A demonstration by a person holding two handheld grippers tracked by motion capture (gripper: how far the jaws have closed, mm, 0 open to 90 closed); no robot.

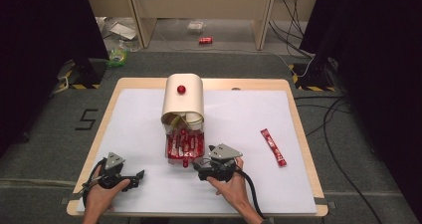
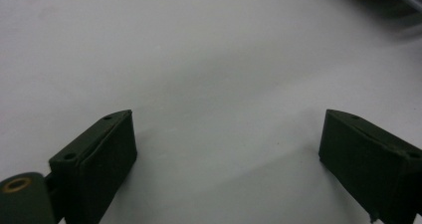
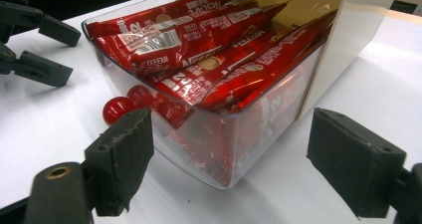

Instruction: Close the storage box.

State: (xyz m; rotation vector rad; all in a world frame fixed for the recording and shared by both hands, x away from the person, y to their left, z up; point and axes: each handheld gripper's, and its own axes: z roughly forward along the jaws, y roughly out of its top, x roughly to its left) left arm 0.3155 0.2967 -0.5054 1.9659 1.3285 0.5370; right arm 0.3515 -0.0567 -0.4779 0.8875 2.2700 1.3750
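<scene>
Clear drawer (image 3: 219, 134) of red sachets (image 3: 199, 50), pulled out of the cream box (image 1: 183, 102), long axis toward the person, red knob (image 3: 115, 109) at its front. Sits just ahead of the right gripper (image 3: 229, 159), jaws wide, empty, corner between them, seemingly untouched. Left gripper (image 2: 226, 149) apart over bare white worktop (image 2: 199, 59), jaws wide, empty.

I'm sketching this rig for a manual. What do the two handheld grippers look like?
Both the left gripper and the right gripper are black, hand-held units, each topped by a grey three-cornered plate with small holes. Each has two blocky black jaws with flat, matte pads; a brass-coloured ring sits at a jaw's base. A black cable trails from each. No sleeves are visible on the forearms.
</scene>
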